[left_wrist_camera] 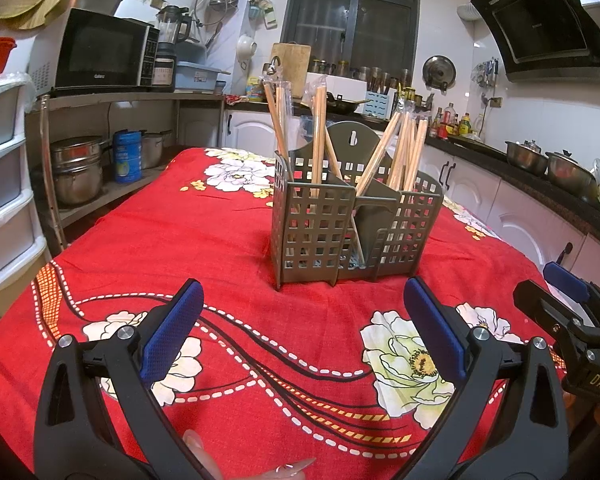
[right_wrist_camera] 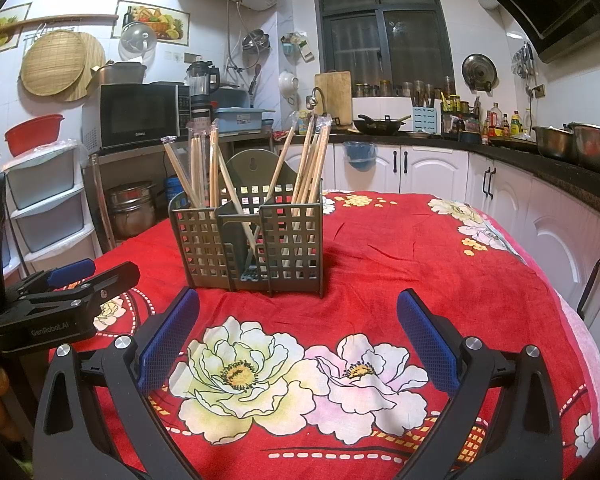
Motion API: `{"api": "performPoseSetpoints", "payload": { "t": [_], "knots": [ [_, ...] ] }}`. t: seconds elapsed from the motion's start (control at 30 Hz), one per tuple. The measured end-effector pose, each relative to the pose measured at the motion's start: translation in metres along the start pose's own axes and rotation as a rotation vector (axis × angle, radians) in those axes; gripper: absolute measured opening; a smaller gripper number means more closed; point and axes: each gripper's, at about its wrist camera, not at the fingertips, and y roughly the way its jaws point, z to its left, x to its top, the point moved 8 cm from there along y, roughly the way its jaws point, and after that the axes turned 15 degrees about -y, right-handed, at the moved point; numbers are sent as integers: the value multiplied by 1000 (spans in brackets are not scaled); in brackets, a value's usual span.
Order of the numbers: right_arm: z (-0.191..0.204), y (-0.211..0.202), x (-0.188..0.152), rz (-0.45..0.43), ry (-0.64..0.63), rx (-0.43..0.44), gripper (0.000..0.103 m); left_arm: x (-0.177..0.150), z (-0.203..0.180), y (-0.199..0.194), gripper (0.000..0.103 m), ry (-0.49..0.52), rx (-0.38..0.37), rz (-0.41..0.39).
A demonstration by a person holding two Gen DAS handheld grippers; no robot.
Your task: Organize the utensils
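Observation:
A grey perforated utensil holder (left_wrist_camera: 352, 220) stands upright on the red floral tablecloth (left_wrist_camera: 240, 240); it also shows in the right wrist view (right_wrist_camera: 252, 236). Several wooden chopsticks, some in clear wrappers, stand in its left compartment (left_wrist_camera: 280, 120) and right compartment (left_wrist_camera: 404, 148); in the right wrist view they stand at left (right_wrist_camera: 200, 168) and right (right_wrist_camera: 312, 160). My left gripper (left_wrist_camera: 304, 320) is open and empty, short of the holder. My right gripper (right_wrist_camera: 298, 328) is open and empty, also short of it. Each gripper shows at the edge of the other's view.
The table sits in a kitchen. A shelf with pots (left_wrist_camera: 76, 168) and a microwave (left_wrist_camera: 104, 52) stands at the left. White plastic drawers (right_wrist_camera: 44, 204) are near the table's left corner. Counter cabinets (right_wrist_camera: 500, 192) with steel bowls run along the right.

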Motion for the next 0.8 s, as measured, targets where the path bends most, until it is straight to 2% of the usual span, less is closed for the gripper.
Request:
{"api": "performPoseSetpoints", "payload": {
  "t": [0.8],
  "knots": [
    [-1,-1,-1,1,0,-3,96,-1,4,-1,93,-9,1,11]
  ]
}}
